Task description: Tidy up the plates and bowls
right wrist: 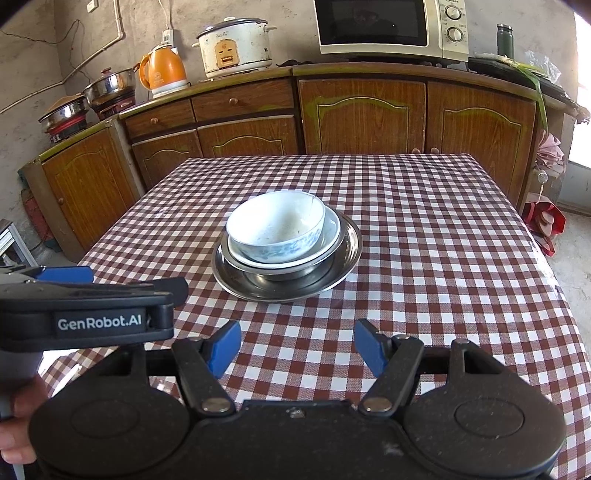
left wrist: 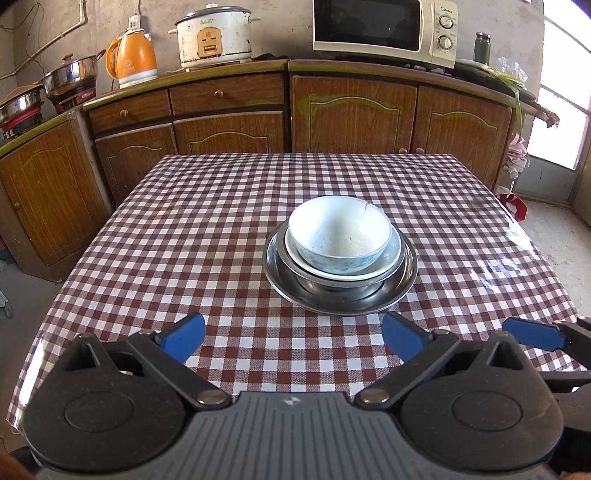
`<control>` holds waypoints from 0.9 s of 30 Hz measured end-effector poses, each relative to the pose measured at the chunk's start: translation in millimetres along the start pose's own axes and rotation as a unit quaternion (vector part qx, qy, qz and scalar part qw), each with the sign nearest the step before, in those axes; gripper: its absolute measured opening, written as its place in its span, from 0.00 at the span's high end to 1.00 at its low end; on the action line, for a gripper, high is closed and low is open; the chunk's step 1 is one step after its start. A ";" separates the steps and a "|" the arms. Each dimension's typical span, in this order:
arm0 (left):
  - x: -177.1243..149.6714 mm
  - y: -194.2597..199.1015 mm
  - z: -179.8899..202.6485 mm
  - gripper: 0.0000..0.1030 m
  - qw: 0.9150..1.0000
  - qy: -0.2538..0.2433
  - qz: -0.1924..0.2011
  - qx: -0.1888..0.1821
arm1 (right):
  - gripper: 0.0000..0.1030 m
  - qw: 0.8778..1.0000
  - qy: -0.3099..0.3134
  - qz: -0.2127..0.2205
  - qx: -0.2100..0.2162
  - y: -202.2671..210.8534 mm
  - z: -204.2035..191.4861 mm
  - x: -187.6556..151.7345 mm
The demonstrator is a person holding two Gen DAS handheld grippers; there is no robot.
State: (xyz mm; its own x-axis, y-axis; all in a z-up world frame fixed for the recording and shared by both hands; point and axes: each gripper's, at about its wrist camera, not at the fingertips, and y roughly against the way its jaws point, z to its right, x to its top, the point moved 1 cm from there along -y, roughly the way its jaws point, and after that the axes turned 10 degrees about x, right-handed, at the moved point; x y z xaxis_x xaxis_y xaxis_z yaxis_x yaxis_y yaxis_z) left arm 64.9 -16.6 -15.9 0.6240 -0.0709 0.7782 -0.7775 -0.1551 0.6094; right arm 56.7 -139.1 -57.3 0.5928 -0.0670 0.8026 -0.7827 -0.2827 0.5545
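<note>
A stack of dishes stands in the middle of the checked table (left wrist: 147,258) (right wrist: 443,258). On top is a white bowl with blue pattern (left wrist: 339,232) (right wrist: 275,225). It rests in a shallow white dish (left wrist: 397,251) (right wrist: 332,230), which sits in a steel bowl (left wrist: 332,286) (right wrist: 280,274) on a wide steel plate (left wrist: 408,275) (right wrist: 351,247). My left gripper (left wrist: 293,338) is open above the near edge of the table, short of the stack, with nothing between its fingers. My right gripper (right wrist: 297,347) is open too, empty, just right of the left one.
Behind the table runs a wooden cabinet counter (left wrist: 354,107) with a microwave (left wrist: 384,29), a rice cooker (left wrist: 212,35), an orange kettle (left wrist: 131,59) and steel pots (left wrist: 70,77). A doorway and a red bag (right wrist: 546,225) lie at the right. A hand (right wrist: 18,417) holds the left gripper.
</note>
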 end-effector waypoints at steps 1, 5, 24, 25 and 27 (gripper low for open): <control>-0.1 -0.2 0.1 0.00 1.000 0.000 0.000 0.000 | 0.21 1.000 0.000 0.000 0.000 -0.4 -0.2 0.0; -0.5 -0.5 0.6 0.00 1.000 -0.002 -0.001 -0.002 | 0.21 1.000 0.001 -0.002 0.002 -1.4 -0.6 0.1; -0.9 -1.6 2.1 0.00 1.000 -0.003 0.000 -0.003 | 0.21 1.000 -0.001 -0.007 0.009 -4.2 -1.1 -0.2; -0.9 -1.6 2.2 0.00 1.000 -0.003 0.000 -0.002 | 0.21 1.000 -0.001 -0.007 0.009 -4.4 -1.5 -0.1; -0.8 -1.6 2.1 0.00 1.000 -0.002 -0.001 -0.003 | 0.21 1.000 -0.001 -0.008 0.010 -4.8 -1.6 -0.4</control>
State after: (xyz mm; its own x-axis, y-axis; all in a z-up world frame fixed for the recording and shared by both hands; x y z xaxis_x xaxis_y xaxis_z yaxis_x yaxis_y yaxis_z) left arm 65.8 -18.4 -17.9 0.6258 -0.0749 0.7764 -0.7768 -0.1496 0.6117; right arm 59.9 -136.2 -59.9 0.6051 -0.0645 0.7936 -0.7697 -0.3022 0.5623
